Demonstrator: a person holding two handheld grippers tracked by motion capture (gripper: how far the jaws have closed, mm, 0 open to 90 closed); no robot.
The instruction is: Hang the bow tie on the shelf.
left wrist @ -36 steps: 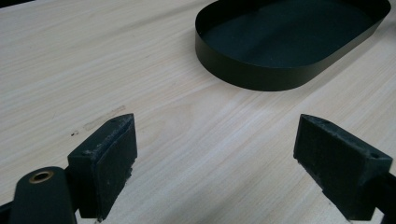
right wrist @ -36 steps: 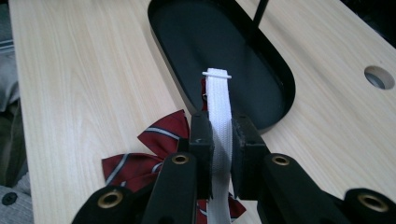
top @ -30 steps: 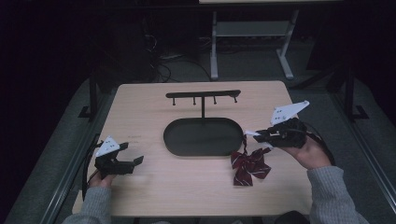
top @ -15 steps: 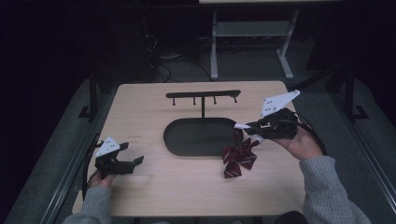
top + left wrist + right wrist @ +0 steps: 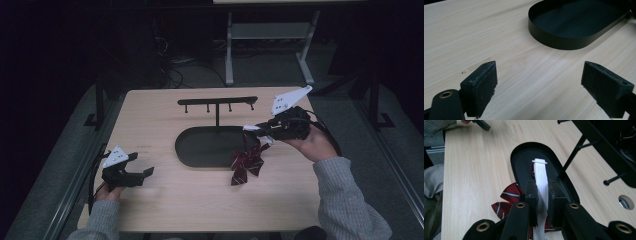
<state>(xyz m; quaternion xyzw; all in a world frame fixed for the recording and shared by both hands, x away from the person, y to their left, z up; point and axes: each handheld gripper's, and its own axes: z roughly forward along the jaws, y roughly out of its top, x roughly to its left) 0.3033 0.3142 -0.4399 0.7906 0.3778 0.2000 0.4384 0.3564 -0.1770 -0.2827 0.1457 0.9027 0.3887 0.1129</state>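
Observation:
A dark red striped bow tie hangs by its white strap from my right gripper, which is shut on that strap. The tie dangles at the right end of the black oval tray, its lower tips close to the table. In the right gripper view the strap runs between the pads of the right gripper, with the tie below and the tray ahead. My left gripper rests at the table's front left, open, with bare wood between the jaws of the left gripper.
A black T-shaped stand with several pegs rises from the tray's far side; its bar and pegs lie close to the right of my right gripper. The tray's wall lies ahead of the left gripper. Light wooden table.
My right gripper has risen and moved left toward the tray, carrying the bow tie by its strap. The tie has lifted off the table and now hangs. The left gripper has stayed put.

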